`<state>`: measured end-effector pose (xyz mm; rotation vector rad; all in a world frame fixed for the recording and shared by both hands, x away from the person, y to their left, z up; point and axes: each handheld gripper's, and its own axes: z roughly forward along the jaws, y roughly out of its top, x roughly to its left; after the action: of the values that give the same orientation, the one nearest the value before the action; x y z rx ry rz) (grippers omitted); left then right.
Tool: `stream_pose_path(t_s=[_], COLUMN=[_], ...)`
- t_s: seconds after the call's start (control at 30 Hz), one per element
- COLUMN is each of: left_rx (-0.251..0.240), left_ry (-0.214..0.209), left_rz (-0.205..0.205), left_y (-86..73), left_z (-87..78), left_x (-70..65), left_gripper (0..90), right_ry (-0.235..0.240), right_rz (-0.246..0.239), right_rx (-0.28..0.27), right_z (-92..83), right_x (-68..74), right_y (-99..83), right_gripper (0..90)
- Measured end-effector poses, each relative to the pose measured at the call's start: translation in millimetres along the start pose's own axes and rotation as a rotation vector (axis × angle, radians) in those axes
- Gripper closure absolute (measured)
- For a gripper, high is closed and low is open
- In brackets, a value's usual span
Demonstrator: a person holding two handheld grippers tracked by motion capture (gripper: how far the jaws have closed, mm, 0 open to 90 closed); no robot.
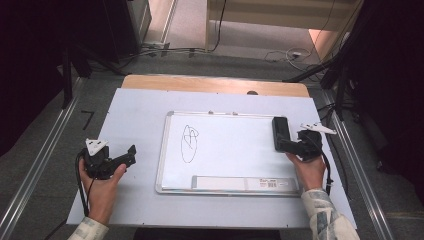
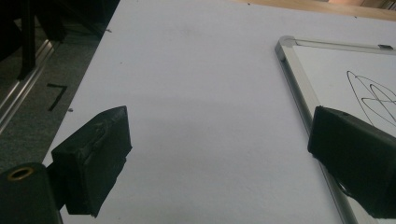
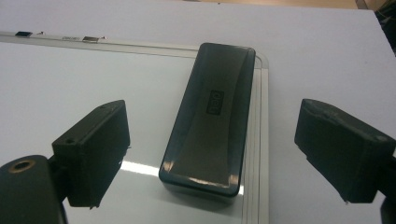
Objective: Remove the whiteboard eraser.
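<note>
right gripper [image 3: 210, 154]: jaws wide, either side of eraser, not touching
eraser [image 3: 210, 116]: flat on whiteboard [image 1: 225, 150], right edge
left gripper [image 2: 219, 154]: jaws apart, empty, over table [image 2: 201, 93] left of whiteboard
scribble [image 1: 189, 142]: on whiteboard's left part

The worktop [image 1: 140, 105] is covered by a pale grey-white sheet, with a strip of bare wood [image 1: 215, 84] showing along its far edge. A whiteboard [image 1: 230, 150] in a silver frame lies flat on the sheet, right of the middle, its long sides running across. A looping black scribble [image 1: 189, 143] marks the board's left part. A dark rectangular eraser [image 1: 280, 132] lies on the board's right end, over the frame. A long label strip [image 1: 244, 183] runs along the board's near edge.
</note>
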<state>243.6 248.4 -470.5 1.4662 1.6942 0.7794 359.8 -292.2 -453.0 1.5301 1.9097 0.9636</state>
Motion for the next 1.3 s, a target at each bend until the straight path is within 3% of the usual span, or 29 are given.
stream_pose_path(t_s=[0.37, 0.5, 0.83, 1.3], left_rx=[0.007, 0.010, 0.017, 0.023], left_ry=[0.004, 0.003, 0.007, 0.009], left_rz=[-0.003, -0.005, -0.006, -0.010], left_y=[-0.8, -1.0, -1.7, -2.6], left_z=[1.5, 2.0, 2.9, 4.1], left_x=[0.3, 0.9, 1.8, 2.5], left_gripper=[6.3, 6.3, 6.3, 6.3], right_ry=[-0.032, -0.047, -0.073, -0.096], right_rz=[-0.006, -0.006, 0.023, -0.019], right_rx=[0.005, 0.030, 0.047, 0.079], right_z=[25.3, 34.7, 49.9, 66.1], right_x=[2.9, 3.7, 3.2, 12.5], right_y=[11.2, 14.0, 16.5, 18.6], right_gripper=[10.6, 10.6, 11.9, 14.1])
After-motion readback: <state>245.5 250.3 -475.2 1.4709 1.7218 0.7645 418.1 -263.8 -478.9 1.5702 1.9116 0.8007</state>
